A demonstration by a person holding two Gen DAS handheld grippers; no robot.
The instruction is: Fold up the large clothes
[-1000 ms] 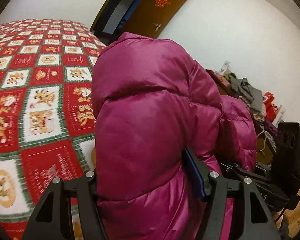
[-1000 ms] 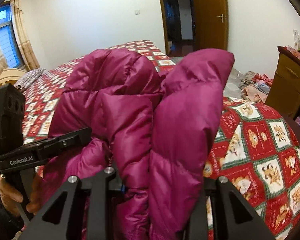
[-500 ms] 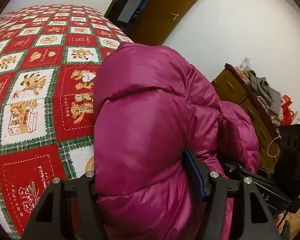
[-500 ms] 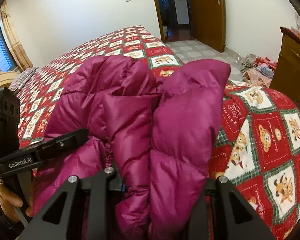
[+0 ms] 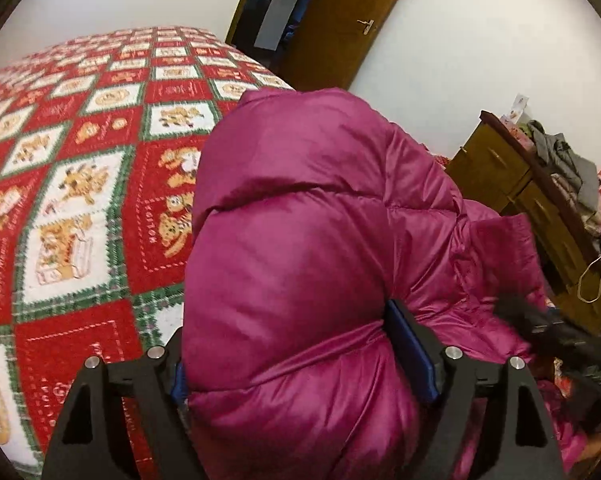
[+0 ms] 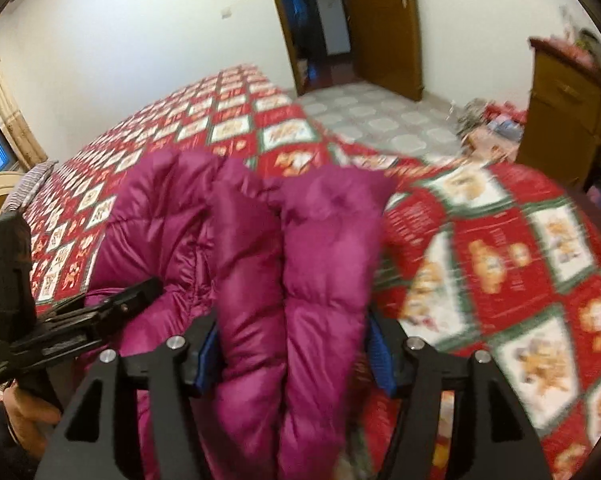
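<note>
A puffy magenta down jacket [image 5: 300, 240] lies bunched on the bed's red checked cover [image 5: 80, 200]. My left gripper [image 5: 288, 344] has its jaws opening, and a thick fold still fills the gap and bulges against both blue pads. In the right wrist view two folds of the jacket [image 6: 300, 260] stand between the fingers of my right gripper [image 6: 290, 328]. Its jaws are opening too, with both blue pad faces showing and a slim gap at the right pad. The left gripper [image 6: 80, 316] appears at the left, held by a hand [image 6: 24, 420].
The bed cover [image 6: 500, 260] stretches far and right of the jacket. A wooden dresser [image 5: 520, 184] piled with clothes [image 5: 564, 160] stands to the right. A brown door [image 6: 380, 20] stands open onto a dark hallway beyond the tiled floor [image 6: 380, 120].
Both pairs of jaws have spread wider around the jacket. The jacket's folds have sunk lower toward the bed cover, and both views have tipped and shifted over the bed.
</note>
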